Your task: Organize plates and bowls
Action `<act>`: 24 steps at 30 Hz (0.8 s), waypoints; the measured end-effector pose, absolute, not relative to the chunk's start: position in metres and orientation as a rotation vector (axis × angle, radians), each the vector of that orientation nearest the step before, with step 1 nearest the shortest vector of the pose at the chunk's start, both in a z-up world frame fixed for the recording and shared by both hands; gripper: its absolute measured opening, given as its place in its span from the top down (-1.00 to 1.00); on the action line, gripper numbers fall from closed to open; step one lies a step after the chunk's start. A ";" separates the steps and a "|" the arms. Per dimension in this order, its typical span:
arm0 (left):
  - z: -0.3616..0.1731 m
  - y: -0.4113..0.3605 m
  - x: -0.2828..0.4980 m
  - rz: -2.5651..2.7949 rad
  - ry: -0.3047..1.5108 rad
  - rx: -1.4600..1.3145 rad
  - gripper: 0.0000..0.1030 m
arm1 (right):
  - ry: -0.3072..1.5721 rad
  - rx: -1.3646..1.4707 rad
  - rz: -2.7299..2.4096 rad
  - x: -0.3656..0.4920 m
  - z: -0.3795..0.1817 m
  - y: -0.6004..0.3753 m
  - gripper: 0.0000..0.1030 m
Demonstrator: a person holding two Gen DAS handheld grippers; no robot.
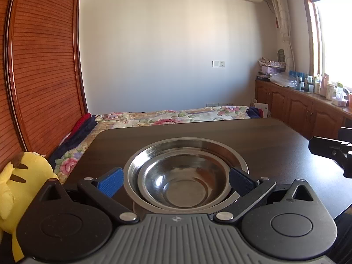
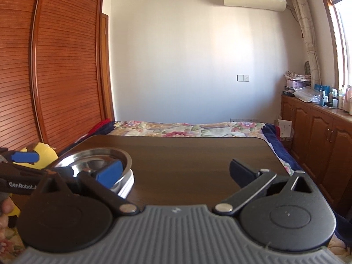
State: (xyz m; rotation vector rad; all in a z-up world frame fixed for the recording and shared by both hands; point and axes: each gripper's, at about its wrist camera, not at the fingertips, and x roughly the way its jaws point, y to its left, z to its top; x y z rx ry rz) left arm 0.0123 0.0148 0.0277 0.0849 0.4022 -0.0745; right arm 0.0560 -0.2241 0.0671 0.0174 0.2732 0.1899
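On the dark table (image 1: 220, 132) a small steel bowl (image 1: 187, 182) sits nested inside a wider steel bowl (image 1: 187, 145). In the right wrist view this steel stack (image 2: 99, 154) rests on white plates (image 2: 128, 183) near the table's left front. My left gripper (image 1: 176, 181) is spread wide, its blue pads (image 1: 110, 182) flanking the stack's near rim. In the right wrist view one left pad (image 2: 24, 157) stands apart from the bowls. My right gripper (image 2: 176, 172) stays open over bare table to the right, nothing between its fingers. It shows as a black part (image 1: 330, 151).
A yellow plush toy (image 1: 19, 187) lies off the table's left edge beside the wooden wardrobe (image 1: 44, 66). A bed with a floral cover (image 2: 187, 129) lies beyond the far edge. Wooden cabinets (image 2: 319, 132) run along the right wall. A hand (image 2: 4, 209) shows at far left.
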 end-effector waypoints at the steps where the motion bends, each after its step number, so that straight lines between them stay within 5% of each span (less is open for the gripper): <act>1: 0.028 0.015 0.011 -0.074 0.398 0.088 -1.00 | 0.273 0.018 0.186 0.055 0.067 -0.224 -1.00; 24: 0.014 0.013 0.002 -0.082 0.396 0.097 -1.00 | 0.319 0.038 0.136 0.053 0.046 -0.222 -1.00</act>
